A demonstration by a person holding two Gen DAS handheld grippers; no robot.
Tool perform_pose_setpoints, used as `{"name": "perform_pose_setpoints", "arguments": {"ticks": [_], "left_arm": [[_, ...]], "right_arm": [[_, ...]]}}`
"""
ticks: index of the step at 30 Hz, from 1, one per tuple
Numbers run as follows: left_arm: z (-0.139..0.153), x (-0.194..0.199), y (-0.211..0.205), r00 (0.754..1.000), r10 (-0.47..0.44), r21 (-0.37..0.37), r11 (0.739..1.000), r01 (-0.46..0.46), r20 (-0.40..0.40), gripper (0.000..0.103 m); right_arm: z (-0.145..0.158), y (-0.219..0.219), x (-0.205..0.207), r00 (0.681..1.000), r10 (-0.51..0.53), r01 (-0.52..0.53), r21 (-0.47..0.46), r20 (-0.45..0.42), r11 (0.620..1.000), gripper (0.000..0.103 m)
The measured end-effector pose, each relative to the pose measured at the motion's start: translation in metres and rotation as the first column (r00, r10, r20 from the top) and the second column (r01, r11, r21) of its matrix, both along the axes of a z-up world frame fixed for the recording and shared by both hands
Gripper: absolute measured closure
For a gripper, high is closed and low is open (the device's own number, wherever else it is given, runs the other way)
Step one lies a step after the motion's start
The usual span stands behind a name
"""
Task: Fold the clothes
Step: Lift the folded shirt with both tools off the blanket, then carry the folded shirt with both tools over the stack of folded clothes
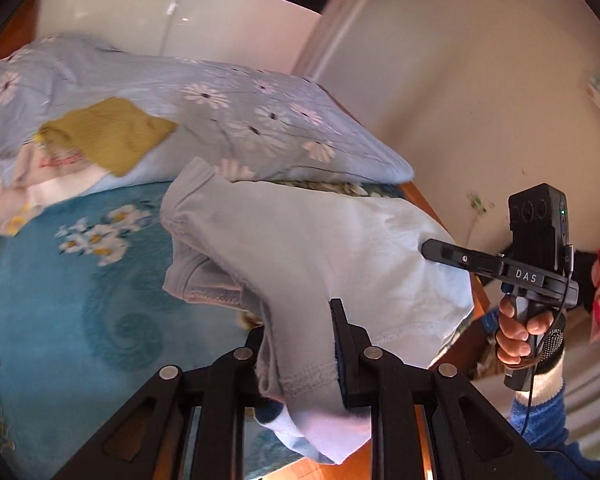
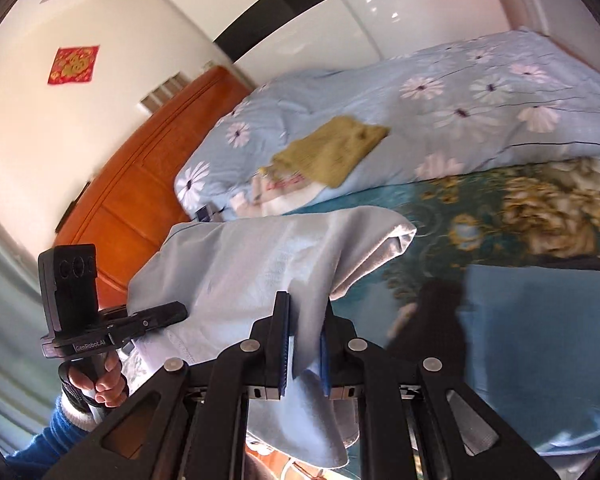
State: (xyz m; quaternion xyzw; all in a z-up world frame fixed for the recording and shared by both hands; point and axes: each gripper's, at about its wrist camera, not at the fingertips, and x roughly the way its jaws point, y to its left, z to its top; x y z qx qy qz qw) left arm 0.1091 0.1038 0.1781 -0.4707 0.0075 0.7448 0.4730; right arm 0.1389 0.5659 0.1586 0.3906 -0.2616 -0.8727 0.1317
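Note:
A pale blue garment (image 1: pixel 300 240) hangs stretched between both grippers above the bed. My left gripper (image 1: pixel 296 316) is shut on its stitched hem, and the fabric hides most of one finger. Seen from the left wrist, my right gripper (image 1: pixel 426 246) pinches the garment's far edge, held by a hand (image 1: pixel 518 330). In the right wrist view the same garment (image 2: pixel 252 264) drapes through my right gripper (image 2: pixel 305 304), which is shut on it. My left gripper (image 2: pixel 182 308) holds the garment's other end at lower left.
An olive-yellow garment (image 1: pixel 108 132) lies on white and pink clothes (image 1: pixel 40 184) on the daisy-print duvet (image 1: pixel 260 120). The teal flowered sheet (image 1: pixel 80 280) lies below. A wooden headboard (image 2: pixel 140 184) stands at left. A blue fabric (image 2: pixel 540 340) and a blurred dark item (image 2: pixel 432 320) lie near right.

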Motion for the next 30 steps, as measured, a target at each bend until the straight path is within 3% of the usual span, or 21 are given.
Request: {"name": "perform_pose_setpoints", "arguments": {"ticks": [5, 9, 13, 15, 20, 24, 30], "left_arm": [[-0.005, 0.005, 0.051, 0.997, -0.074, -0.01, 0.997, 0.075, 0.033, 0.082], [-0.013, 0.012, 0.083, 0.99, -0.106, -0.025, 0.994, 0.109, 0.09, 0.082], [-0.007, 0.02, 0.092, 0.992, -0.12, -0.029, 0.992, 0.121, 0.044, 0.082], [-0.007, 0.014, 0.088, 0.993, -0.11, -0.025, 0.993, 0.111, 0.037, 0.082], [-0.029, -0.019, 0.069, 0.993, -0.034, -0.029, 0.999, 0.037, 0.111, 0.083], [-0.056, -0.035, 0.05, 0.987, 0.023, -0.054, 0.998, -0.015, 0.16, 0.083], [-0.088, -0.049, 0.033, 0.966, 0.082, -0.071, 0.995, -0.066, 0.246, 0.083]], "right_arm": [[0.009, 0.06, 0.037, 0.994, -0.11, 0.109, 0.047, 0.01, 0.993, 0.092], [0.011, 0.103, 0.058, 0.986, -0.165, 0.164, 0.03, 0.008, 0.986, 0.094], [-0.007, 0.123, 0.068, 0.98, -0.195, 0.194, 0.017, 0.035, 0.981, 0.094], [-0.021, 0.124, 0.07, 0.98, -0.192, 0.193, -0.009, 0.049, 0.981, 0.094], [-0.049, 0.102, 0.063, 0.989, -0.135, 0.138, -0.04, 0.068, 0.99, 0.093], [-0.075, 0.084, 0.055, 0.983, -0.121, 0.12, 0.014, 0.137, 0.993, 0.077], [-0.112, 0.084, 0.058, 0.969, -0.14, 0.153, -0.046, 0.203, 0.987, 0.067]]}}
